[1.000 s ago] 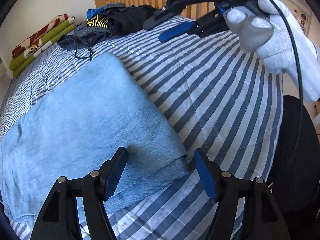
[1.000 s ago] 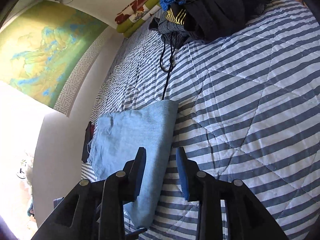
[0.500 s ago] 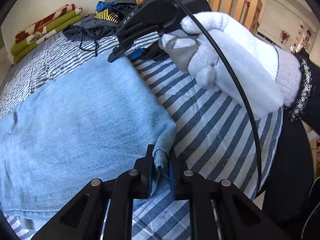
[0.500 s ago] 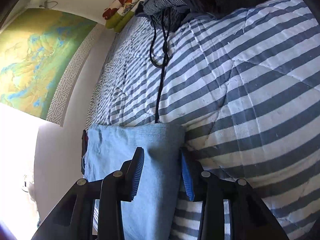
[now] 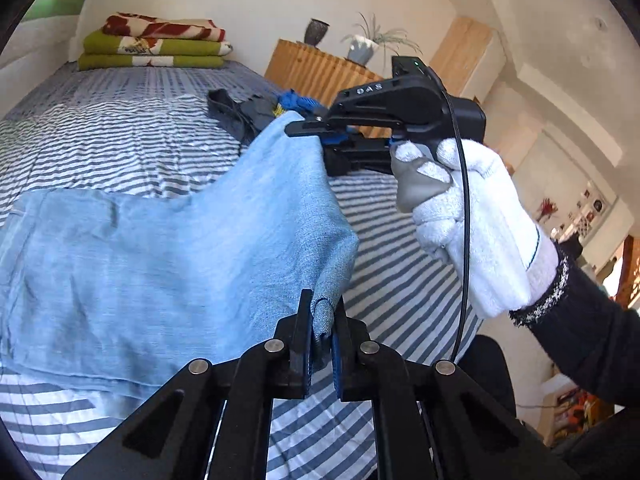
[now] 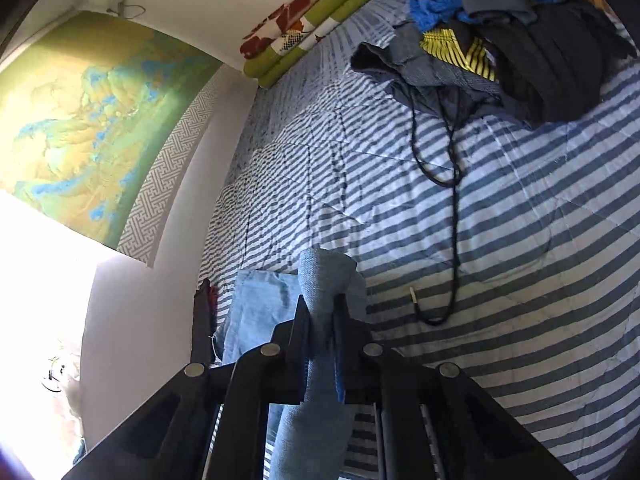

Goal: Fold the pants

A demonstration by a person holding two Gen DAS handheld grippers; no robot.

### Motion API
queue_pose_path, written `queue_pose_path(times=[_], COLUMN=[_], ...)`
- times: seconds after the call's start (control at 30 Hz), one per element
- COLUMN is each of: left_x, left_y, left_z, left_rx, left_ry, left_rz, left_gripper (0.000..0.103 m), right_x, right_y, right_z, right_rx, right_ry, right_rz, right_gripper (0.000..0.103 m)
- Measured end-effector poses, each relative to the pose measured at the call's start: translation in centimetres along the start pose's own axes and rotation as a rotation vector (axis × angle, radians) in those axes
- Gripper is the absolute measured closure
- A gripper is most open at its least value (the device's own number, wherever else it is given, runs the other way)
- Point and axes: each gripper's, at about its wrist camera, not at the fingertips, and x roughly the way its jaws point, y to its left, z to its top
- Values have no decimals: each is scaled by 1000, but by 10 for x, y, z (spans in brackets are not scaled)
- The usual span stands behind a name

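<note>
We held the pants (image 5: 168, 264) by one end with both grippers. The left gripper (image 5: 322, 334) was closed on a corner of the blue cloth, which was pinched between its pads. The right gripper (image 5: 320, 136), held by our gloved hand (image 5: 472, 220), was closing its jaws on the other corner, and the cloth was already pressed between them in the right wrist view (image 6: 322, 320). This end hung above the striped bed (image 5: 120, 140), while the rest of the pants lay flat on it. A pile of dark clothes (image 6: 520, 52) lay farther on the bed, and folded blankets (image 5: 156, 46) were by the wall.
</note>
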Motion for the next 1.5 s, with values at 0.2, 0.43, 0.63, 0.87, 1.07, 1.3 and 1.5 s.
queue_pose_path(times=[0.2,0.43,0.63,0.87,1.07,1.3,1.5], left_x=[-72,-106,-114,-124,-115,-129,-143], left_y=[96,219,286,322,335,352,326], left_z=[2,-25,-56,-62,-65,-72,-52], left_rx=[-174,-420,-583,-642,-679,-770,-661], left_ry=[-146,-175,-171,-181,-166,-204,-274], left_rz=[78,160,187,211,233,325,311], left_gripper=[96,96,97,97,96,54,55], right_x=[57,186,283,329,357,313,232], right_y=[87,176,198,223,221,216,186], right_z=[-2,-20,-27,-34,-33,-5,-38], right_rx=[-82,-197,-200,-248,-276,-224,-448], right_ry=[21,102,178,210,252,284,243], right_rz=[-15,-99,-164,-208,-233,6,-52], right_gripper=[94,94,94,95,92,70,69])
